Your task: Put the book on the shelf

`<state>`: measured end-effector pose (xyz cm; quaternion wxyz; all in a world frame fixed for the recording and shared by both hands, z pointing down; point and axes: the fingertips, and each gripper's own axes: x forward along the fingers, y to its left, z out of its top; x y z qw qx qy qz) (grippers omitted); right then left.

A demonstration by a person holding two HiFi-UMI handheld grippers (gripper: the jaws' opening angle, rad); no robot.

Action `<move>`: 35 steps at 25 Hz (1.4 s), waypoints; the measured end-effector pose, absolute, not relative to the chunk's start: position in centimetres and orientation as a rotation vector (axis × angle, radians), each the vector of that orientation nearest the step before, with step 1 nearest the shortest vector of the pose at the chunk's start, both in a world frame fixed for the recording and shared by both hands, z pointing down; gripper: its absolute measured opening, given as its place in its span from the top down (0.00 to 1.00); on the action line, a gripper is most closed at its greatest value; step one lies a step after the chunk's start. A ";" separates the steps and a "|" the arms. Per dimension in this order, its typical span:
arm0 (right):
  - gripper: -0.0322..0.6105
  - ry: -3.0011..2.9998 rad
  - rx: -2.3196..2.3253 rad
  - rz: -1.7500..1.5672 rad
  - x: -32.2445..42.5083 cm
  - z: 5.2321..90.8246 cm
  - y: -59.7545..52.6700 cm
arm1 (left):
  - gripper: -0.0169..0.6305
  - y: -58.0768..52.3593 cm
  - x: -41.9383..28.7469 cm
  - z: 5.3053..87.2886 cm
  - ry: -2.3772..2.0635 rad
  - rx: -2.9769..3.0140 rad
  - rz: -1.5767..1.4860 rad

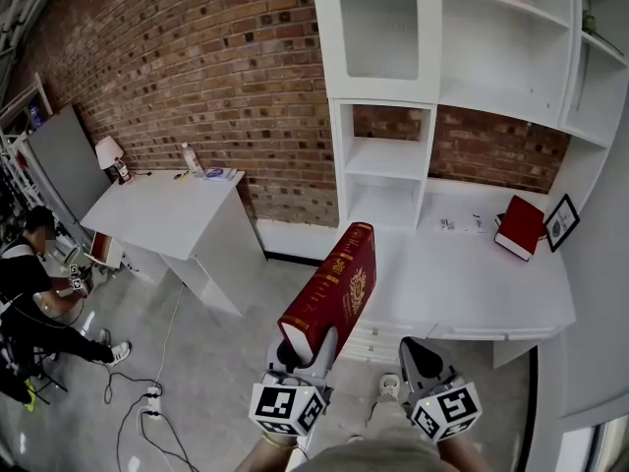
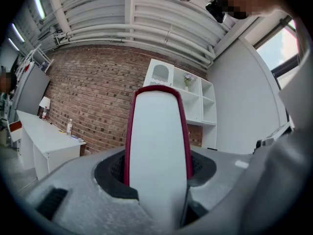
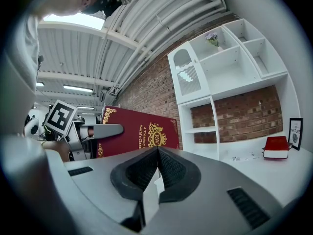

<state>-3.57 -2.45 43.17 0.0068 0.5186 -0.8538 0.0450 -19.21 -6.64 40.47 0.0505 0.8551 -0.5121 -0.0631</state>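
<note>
**Book pinched in left gripper, short of the shelf**

The dark red hardback book with gold lettering [image 1: 334,285] stood in the air near the centre of the head view. It was tilted so that its top leaned toward 1 o'clock, and it touched no surface. The left gripper [image 1: 305,350], at 6 o'clock, pinched the book's lower end. In the left gripper view the white page edge, framed by the red covers, filled the gap between the two jaws, and the dark pads pressed on the covers from either side. The right gripper [image 1: 425,357] sat just beside it at 5 o'clock, apart from the book. Its own view showed the jaws pressed together with nothing between them, and the book's gold-crested front cover in sight beyond them.

The white shelf unit [image 1: 385,155] rose against the red brick wall [image 1: 197,67] at 12 to 1 o'clock, with open compartments and one arched-panel door at the top. Below it a white counter [image 1: 462,293] reached toward 3 o'clock. On that counter, at 3 o'clock, a second red book [image 1: 519,226] lay flat, just beside a small black-framed picture [image 1: 562,221] that leaned upright. Well apart, at 10 o'clock, a second white counter [image 1: 162,219] along the wall carried a clear plastic bottle [image 1: 190,158] and a few items too small to name. A seated person in dark clothes [image 1: 25,293] was at 9 o'clock on the grey floor [image 1: 197,362].
</note>
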 end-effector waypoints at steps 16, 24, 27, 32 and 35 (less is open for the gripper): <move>0.94 -2.708 1.589 0.126 -1.4 42.7 -10.8 | 0.62 -14.2 -15.8 39.2 -1.550 2.602 -0.199; 0.94 -2.716 1.582 0.127 0.0 41.8 -14.5 | 0.62 -17.7 -14.7 38.8 -1.580 2.612 -0.206; 0.94 -2.723 1.570 0.131 0.4 41.6 -15.7 | 0.62 -18.7 -13.9 38.2 -1.569 2.595 -0.201; 0.94 -2.740 1.547 0.130 1.0 40.9 -17.5 | 0.62 -20.6 -13.1 37.4 -1.593 2.604 -0.205; 0.94 -2.748 1.539 0.125 1.6 40.5 -18.6 | 0.62 -21.7 -12.5 37.0 -1.606 2.615 -0.211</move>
